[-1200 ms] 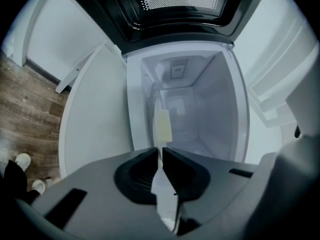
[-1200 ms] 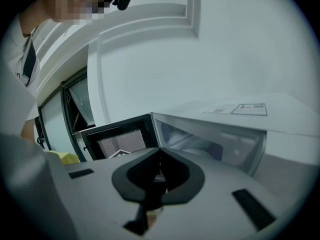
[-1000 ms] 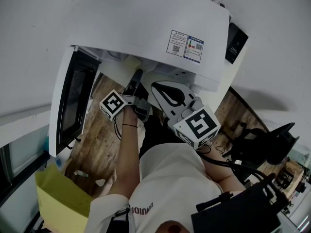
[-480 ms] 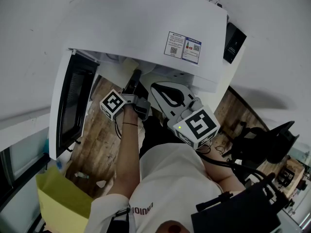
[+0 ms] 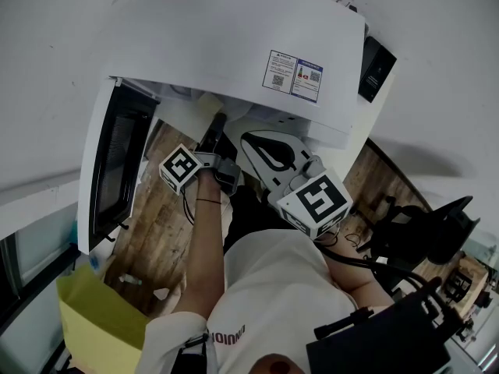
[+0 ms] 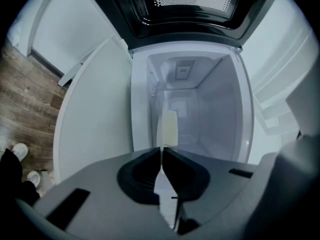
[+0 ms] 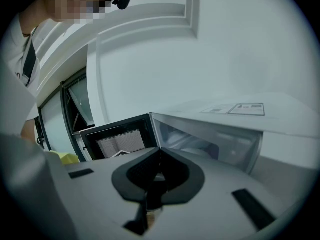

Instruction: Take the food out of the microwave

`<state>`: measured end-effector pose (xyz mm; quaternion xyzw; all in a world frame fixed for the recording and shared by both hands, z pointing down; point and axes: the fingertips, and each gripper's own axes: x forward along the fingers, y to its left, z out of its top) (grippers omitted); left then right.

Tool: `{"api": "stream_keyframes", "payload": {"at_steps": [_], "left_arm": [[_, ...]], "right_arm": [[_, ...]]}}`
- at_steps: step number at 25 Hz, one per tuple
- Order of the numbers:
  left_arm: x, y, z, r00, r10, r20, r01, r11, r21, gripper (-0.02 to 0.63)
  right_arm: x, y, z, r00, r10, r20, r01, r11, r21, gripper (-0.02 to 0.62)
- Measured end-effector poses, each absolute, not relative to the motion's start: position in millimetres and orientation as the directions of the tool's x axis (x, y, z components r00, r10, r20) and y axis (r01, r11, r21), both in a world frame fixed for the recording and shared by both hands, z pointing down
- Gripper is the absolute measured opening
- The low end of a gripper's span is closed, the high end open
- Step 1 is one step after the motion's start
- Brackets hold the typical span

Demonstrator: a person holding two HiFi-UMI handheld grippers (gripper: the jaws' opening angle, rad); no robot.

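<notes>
Food (image 6: 168, 126), a pale slab, upright inside the microwave (image 6: 220, 109) cavity; left gripper (image 6: 161, 151) jaws, having just been closing, pinch its near edge. Right gripper (image 7: 160, 153) jaws together, empty, outside the cavity.

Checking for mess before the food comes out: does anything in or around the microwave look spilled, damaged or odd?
Nothing stands out. The microwave has its door open, its inside looks clean with no spill, and the pale food inside looks whole.

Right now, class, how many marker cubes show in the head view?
2. One cube rides the left gripper at the microwave opening; the other rides the right gripper, nearer the person. None seems hidden.
</notes>
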<state>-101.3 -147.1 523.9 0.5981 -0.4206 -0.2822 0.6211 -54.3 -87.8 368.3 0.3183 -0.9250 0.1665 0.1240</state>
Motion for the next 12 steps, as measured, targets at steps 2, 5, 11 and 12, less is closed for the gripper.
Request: {"api": "stream_keyframes", "payload": {"at_steps": [2, 5, 11, 12], "left_arm": [[-101.9, -145.8, 523.6, 0.483, -0.855, 0.188, -0.159, 0.125, 0.979, 0.025], [-103.9, -142.6, 523.2, 0.478, -0.858, 0.189, -0.164, 0.124, 0.979, 0.023], [-106.6, -137.7, 519.3, 0.473, -0.864, 0.172, -0.151, 0.113, 0.982, 0.023], [-106.8, -137.1, 518.3, 0.472, -0.865, 0.169, -0.149, 0.110, 0.983, 0.023]], "right_arm": [[-54.6, -87.6, 367.3, -0.771, -0.544, 0.332, -0.625, 0.747, -0.227, 0.021], [-55.4, -86.5, 366.1, -0.776, -0.539, 0.329, -0.618, 0.753, -0.225, 0.021], [-56.9, -83.7, 365.2, -0.783, -0.531, 0.324, -0.609, 0.760, -0.228, 0.021], [-56.9, -83.4, 364.9, -0.784, -0.530, 0.323, -0.607, 0.761, -0.227, 0.021]]}}
